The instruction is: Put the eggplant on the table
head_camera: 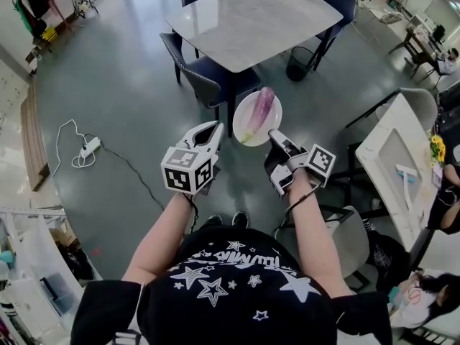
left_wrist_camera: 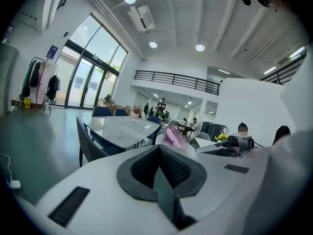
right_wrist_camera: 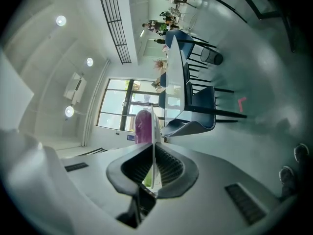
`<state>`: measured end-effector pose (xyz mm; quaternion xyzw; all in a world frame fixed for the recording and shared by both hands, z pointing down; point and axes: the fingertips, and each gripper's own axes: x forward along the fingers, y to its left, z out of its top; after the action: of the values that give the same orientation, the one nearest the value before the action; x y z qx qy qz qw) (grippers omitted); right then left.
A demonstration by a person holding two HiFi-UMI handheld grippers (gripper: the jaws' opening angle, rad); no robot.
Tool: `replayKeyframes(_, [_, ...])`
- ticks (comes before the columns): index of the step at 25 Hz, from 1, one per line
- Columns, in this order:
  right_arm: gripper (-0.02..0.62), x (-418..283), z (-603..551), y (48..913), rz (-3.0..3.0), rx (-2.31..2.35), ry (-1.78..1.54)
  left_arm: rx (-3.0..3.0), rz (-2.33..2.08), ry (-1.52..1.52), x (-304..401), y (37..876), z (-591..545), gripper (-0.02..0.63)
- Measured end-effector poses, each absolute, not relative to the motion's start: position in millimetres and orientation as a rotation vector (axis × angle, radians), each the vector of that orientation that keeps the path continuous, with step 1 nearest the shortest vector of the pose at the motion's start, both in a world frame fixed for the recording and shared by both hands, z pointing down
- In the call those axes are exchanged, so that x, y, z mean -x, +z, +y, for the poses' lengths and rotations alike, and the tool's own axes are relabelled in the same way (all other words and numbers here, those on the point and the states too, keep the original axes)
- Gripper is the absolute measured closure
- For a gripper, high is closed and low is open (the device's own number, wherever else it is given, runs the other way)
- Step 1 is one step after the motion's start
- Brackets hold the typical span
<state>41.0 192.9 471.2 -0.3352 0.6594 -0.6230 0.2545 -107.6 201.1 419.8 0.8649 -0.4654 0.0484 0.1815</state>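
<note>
Head view: the eggplant (head_camera: 257, 112) lies on a white plate (head_camera: 241, 115) held above the floor, short of the desk (head_camera: 251, 20). Its green stem end points toward the person and its pale purple, whitish-streaked body runs away to the right. The right tool (head_camera: 274, 136) is clamped on the plate's near rim; the left tool (head_camera: 208, 131) is closed on nothing.

We see the table (head_camera: 251, 20) top open along its near edge; a dark chair (head_camera: 208, 77) blocks the near-left corner, and a bin (head_camera: 298, 63) stands below the right.
</note>
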Motion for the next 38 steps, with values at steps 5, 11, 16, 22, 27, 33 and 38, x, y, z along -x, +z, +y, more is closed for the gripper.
replayKeyframes(5, [0.574,-35.3,190.7,471.1,1.807,0.921,-1.693,-2.436,-1.308,0.132,111.7,421.0,198.7,0.598])
replayKeyframes(11, [0.574,-38.1,192.3,468.7,1.834,0.927,-1.669,-2.452,-1.284,0.14,104.4,425.0,202.4,0.598])
replayKeyframes(16, [0.574,-36.8,190.9,470.1,1.818,0.929,-1.648,-2.474,-1.262,0.147,107.9,427.3,200.9,0.598])
replayKeyframes(22, [0.574,-35.2,188.7,474.0,1.808,0.915,-1.642,-2.455,-1.243,0.167,105.8,438.1,196.7,0.598])
replayKeyframes(27, [0.574,-27.5,186.7,485.5,1.811,0.912,-1.667,-2.443,-1.252,0.155,111.8,446.3,194.8,0.598])
replayKeyframes(33, [0.574,-17.2,144.3,486.9,1.827,0.876,-1.669,-2.436,-1.27,0.153,118.9,450.5,164.4,0.598])
replayKeyframes(38, [0.574,-20.0,96.2,485.7,1.842,0.843,-1.686,-2.422,-1.303,0.157,114.2,447.5,117.6,0.598])
